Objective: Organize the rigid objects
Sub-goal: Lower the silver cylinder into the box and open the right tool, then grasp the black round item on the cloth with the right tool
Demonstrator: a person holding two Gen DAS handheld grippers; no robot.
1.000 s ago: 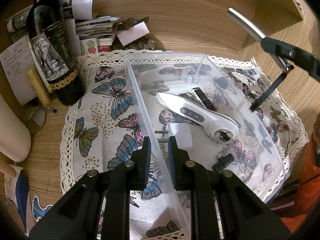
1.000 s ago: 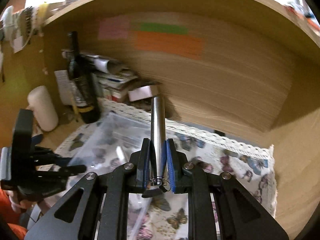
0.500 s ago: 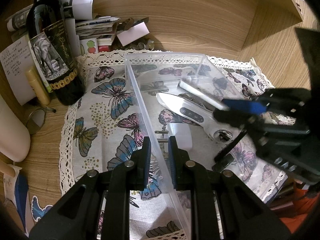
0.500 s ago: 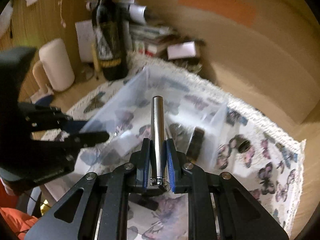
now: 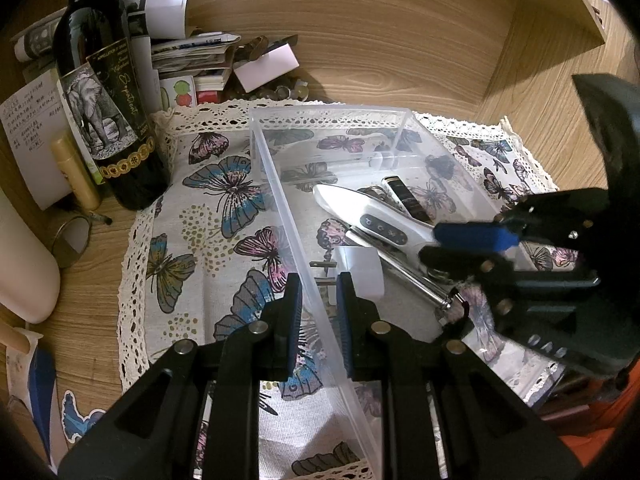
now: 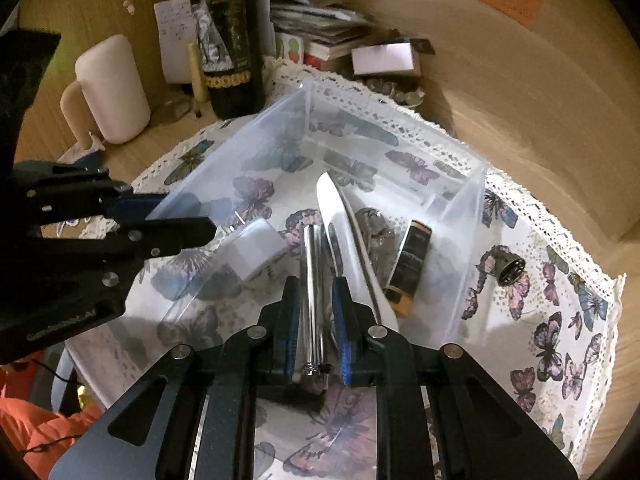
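Chromed metal caught the light nearest the right-wrist lens: a slim metal rod (image 6: 313, 300) lay lengthwise between the pads of the right gripper (image 6: 316, 312), with a visible gap on either side, so the jaws stood parted and the rod appeared released, or very nearly so. The step in hand was judged to be the deposit of the rod into the clear plastic bin (image 6: 248, 152); the next move would call for a straight withdrawal of the right gripper, up and back, without dragging the rod or knocking its neighbours. In the left-wrist view the left gripper (image 5: 318, 312) straddled the near left wall of the bin (image 5: 280, 200), one pad outside and one inside; whether it actually pinched the wall or merely bracketed it could not be told. Just right of the rod lay a white handled tool (image 6: 340, 216), and beyond that a dark rectangular case (image 6: 412, 264); to the rod's left sat a white roll (image 6: 256, 248). Outside the bin, on the butterfly cloth (image 6: 560, 320) to the right, a small dark round part (image 6: 510, 270) remained unsorted. Farther off, at the far left, stood a wine bottle (image 5: 104, 92) and a heap of papers (image 5: 188, 52) against the wooden back panel (image 5: 400, 40).
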